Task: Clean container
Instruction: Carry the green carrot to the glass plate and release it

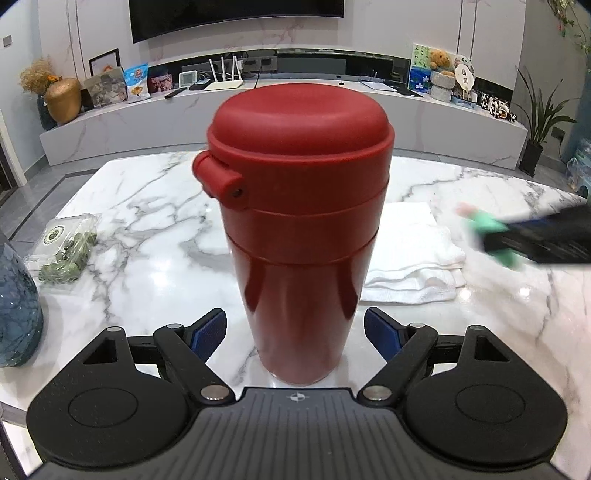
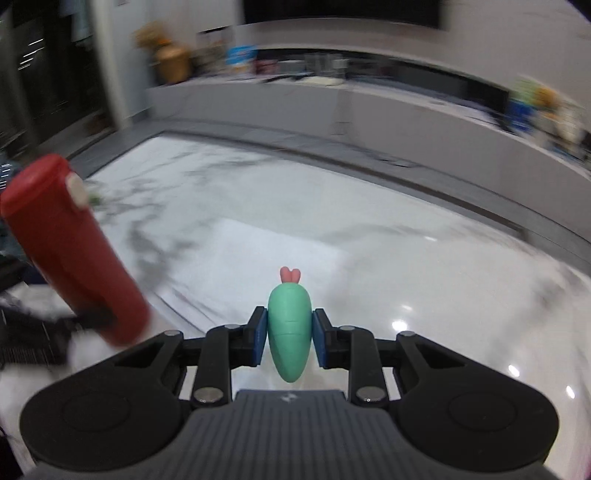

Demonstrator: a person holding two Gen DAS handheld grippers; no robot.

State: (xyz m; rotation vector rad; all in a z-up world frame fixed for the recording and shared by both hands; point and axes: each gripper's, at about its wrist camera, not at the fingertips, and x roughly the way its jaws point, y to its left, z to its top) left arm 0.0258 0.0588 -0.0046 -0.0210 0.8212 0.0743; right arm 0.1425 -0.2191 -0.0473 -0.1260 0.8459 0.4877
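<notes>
1. The red flask (image 1: 299, 229) stands upright on the marble table (image 1: 147, 206), lid on, between the wide-spread blue pads of the left gripper (image 1: 295, 332); neither pad touches it.
2. Only the left wrist view shows the flask's hinge knob on its left shoulder, a plastic box of greens (image 1: 66, 251) well to the flask's left, and a blue glass vase (image 1: 16, 306) at the near left edge.
3. Only the right wrist view shows clearly what the right gripper (image 2: 290, 334) carries: a green carrot-shaped tool (image 2: 289, 328) with a pink tip, clamped between narrow-set pads. From the left wrist it is a blur to the flask's right.
4. In the right wrist view the flask appears tilted at far left, smeared by motion.
5. A folded white towel (image 1: 410, 254) lies just right of the flask.
6. Beyond the flask runs a long marble ledge (image 1: 295, 110) with a gold jar (image 1: 62, 99), a router and a teddy bear, under a dark screen (image 1: 236, 14).
</notes>
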